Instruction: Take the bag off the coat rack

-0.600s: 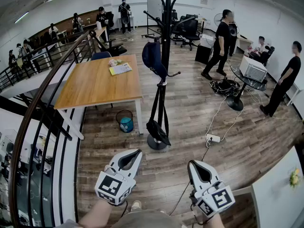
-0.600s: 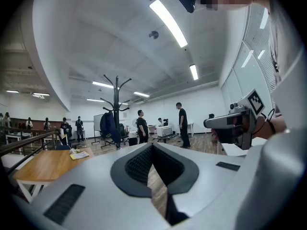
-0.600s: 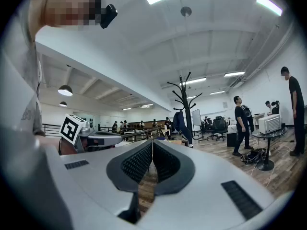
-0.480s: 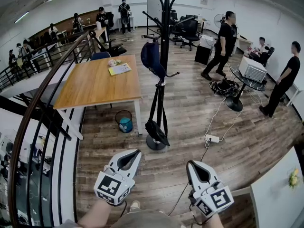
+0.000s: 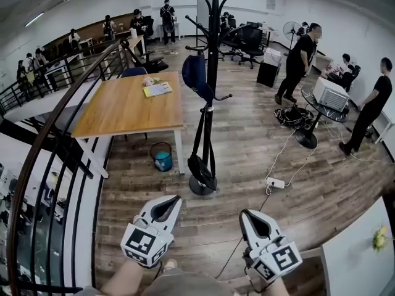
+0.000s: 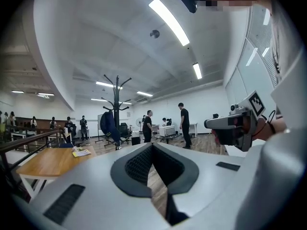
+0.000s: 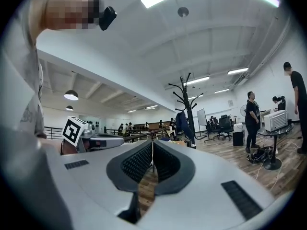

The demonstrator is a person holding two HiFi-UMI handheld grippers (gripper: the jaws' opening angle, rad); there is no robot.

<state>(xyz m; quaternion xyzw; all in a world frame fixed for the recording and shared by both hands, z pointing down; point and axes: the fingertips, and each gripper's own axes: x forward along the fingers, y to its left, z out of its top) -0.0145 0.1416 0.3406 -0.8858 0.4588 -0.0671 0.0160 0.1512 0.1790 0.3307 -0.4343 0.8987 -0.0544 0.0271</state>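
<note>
A black coat rack [image 5: 213, 54] stands on the wood floor ahead of me. A dark blue bag [image 5: 195, 73] hangs high on its left side, and a black bag [image 5: 200, 167] dangles on long straps just above the base. Both grippers are low in the head view, well short of the rack. My left gripper [image 5: 173, 200] is shut with nothing in it. My right gripper [image 5: 245, 215] is also shut and empty. In the left gripper view the rack [image 6: 116, 110] and the blue bag [image 6: 107, 123] are far off; the right gripper view shows the rack [image 7: 188, 105] and the bag [image 7: 182, 122] too.
A wooden table [image 5: 126, 110] stands left of the rack with a blue bin [image 5: 163, 160] beside its leg. A black railing [image 5: 58, 147] runs along the left. A power strip [image 5: 276, 180] and cables lie on the floor at right. Several people stand beyond, near a round table [image 5: 321, 106].
The person in black at the right has walked farther back. The view has shifted slightly; both grippers stay shut and almost in place.
</note>
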